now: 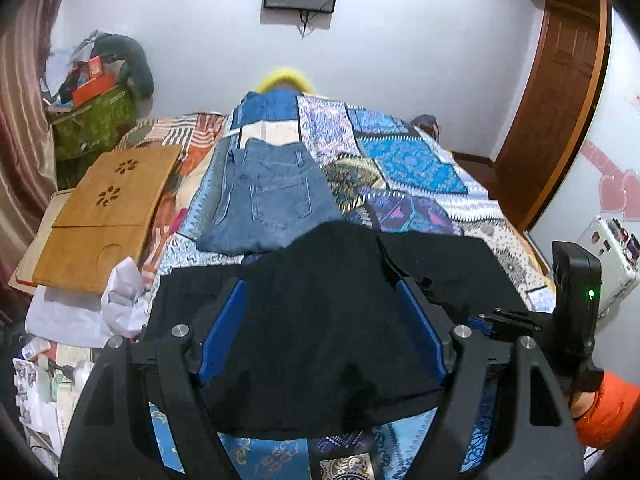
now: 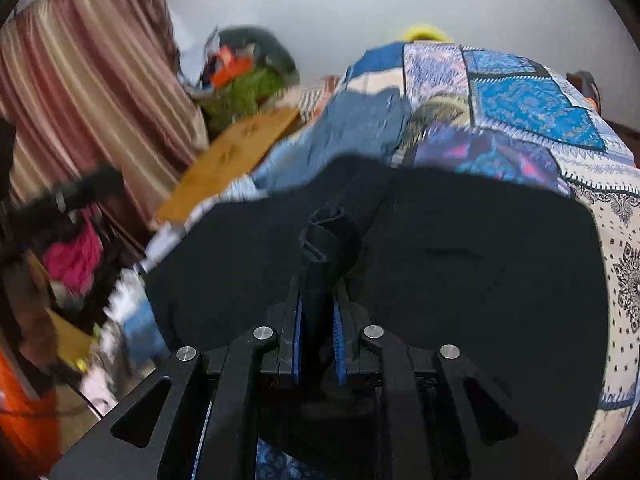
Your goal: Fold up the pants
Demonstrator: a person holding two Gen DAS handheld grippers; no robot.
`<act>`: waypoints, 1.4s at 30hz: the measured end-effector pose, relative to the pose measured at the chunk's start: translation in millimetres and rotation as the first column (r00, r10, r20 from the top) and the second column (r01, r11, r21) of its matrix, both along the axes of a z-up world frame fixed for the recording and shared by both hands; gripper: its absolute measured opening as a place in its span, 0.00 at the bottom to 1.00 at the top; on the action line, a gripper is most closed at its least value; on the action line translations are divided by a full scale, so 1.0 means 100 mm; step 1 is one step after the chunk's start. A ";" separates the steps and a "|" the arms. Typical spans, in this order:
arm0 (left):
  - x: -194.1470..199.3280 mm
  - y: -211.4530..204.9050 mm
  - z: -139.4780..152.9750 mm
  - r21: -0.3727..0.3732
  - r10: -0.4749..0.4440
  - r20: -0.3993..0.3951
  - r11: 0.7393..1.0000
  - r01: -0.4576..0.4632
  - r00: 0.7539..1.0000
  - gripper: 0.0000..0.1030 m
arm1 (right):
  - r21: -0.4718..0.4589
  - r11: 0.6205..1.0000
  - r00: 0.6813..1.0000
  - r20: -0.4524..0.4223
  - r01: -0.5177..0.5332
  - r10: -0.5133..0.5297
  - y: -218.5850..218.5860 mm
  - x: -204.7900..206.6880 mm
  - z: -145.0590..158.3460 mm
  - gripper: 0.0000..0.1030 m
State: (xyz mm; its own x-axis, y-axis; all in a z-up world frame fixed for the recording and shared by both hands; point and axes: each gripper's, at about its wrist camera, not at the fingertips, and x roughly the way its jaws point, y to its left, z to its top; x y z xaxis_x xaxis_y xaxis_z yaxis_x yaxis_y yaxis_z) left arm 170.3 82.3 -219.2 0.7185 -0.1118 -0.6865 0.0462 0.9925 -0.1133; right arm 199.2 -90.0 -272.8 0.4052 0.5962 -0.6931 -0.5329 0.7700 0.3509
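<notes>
Black pants are spread across the near end of the bed. Left claw is spread wide with the fabric draped between its blue pads, not pinched. Right claw is clamped tight on a bunched fold of the pants. Folded jeans sit just beyond.

Even, cool indoor light fills both views, with soft shadows and no glare. The left wrist view is sharp, but the right wrist view is smeared by motion blur, worst over the curtain at left. Fisheye distortion bends the door and darkens all corners.
</notes>
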 end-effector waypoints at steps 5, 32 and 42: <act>0.11 -0.16 -0.07 0.026 -0.032 -0.004 0.999 0.032 0.999 0.74 | 0.013 0.998 0.998 -0.004 -0.058 0.058 -0.15 -0.03 0.22 0.42; 0.70 -1.42 -0.86 0.112 -0.299 -0.260 0.935 0.336 0.918 0.27 | -0.100 0.992 0.997 -0.006 0.074 -0.075 -1.25 0.09 -0.11 0.32; 0.25 -1.42 -0.82 0.188 -0.288 -0.180 0.929 0.320 0.941 0.27 | -0.111 0.986 0.991 -0.035 0.126 -0.130 -1.44 -0.22 -0.12 0.33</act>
State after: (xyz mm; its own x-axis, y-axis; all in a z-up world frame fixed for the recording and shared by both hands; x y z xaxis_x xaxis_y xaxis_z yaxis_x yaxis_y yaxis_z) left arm 195.1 -60.0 -300.8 0.5628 -0.1500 -0.8129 0.3483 0.9349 0.0687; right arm 176.8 -234.5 -285.1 0.4425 0.4619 -0.7687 -0.4140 0.8656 0.2818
